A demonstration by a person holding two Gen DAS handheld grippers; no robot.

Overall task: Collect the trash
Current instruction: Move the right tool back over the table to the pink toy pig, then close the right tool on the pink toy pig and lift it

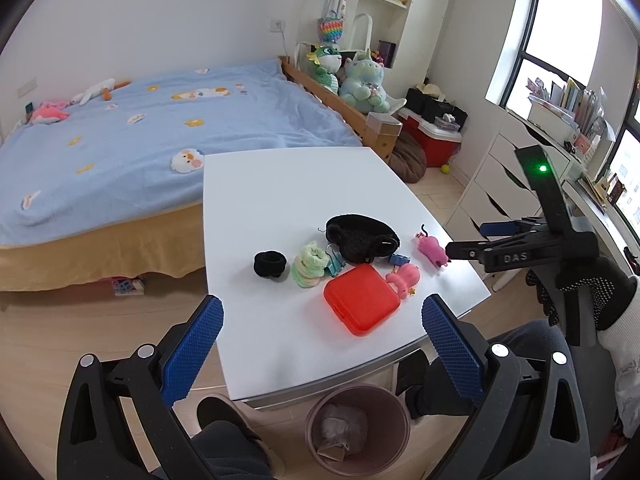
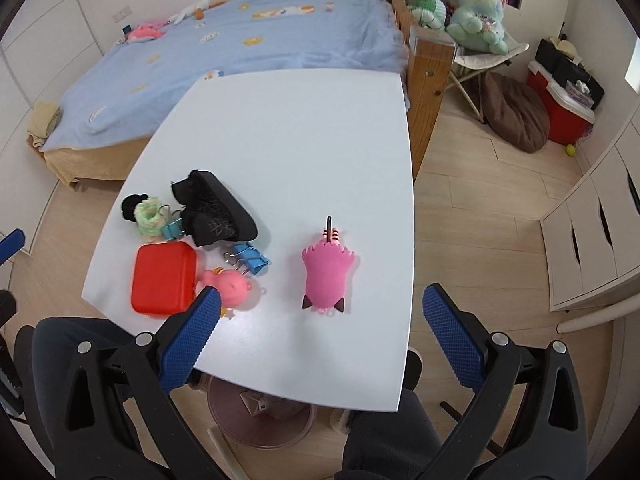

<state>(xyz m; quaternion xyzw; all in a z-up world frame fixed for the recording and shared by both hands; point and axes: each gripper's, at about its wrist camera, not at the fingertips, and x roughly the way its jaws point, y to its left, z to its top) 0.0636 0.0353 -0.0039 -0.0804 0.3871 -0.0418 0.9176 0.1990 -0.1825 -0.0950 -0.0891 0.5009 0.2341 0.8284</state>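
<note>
A pinkish trash bin (image 1: 357,428) stands on the floor under the near edge of the white table (image 1: 288,196), with crumpled paper and a small carton inside; it also shows in the right wrist view (image 2: 260,424). My left gripper (image 1: 320,344) is open and empty above the table's near edge. My right gripper (image 2: 320,340) is open and empty, hovering over the table just short of a pink pig-like toy (image 2: 325,276). It also shows from the side in the left wrist view (image 1: 464,249), beside that toy (image 1: 431,250).
On the table lie a red case (image 1: 360,300), a pink figure keychain (image 2: 232,288), blue binder clips (image 2: 250,258), a black fabric piece (image 2: 216,210), a green scrunchie (image 1: 309,266) and a black scrunchie (image 1: 270,265). A bed (image 1: 120,140) lies behind; white drawers (image 2: 596,232) stand right.
</note>
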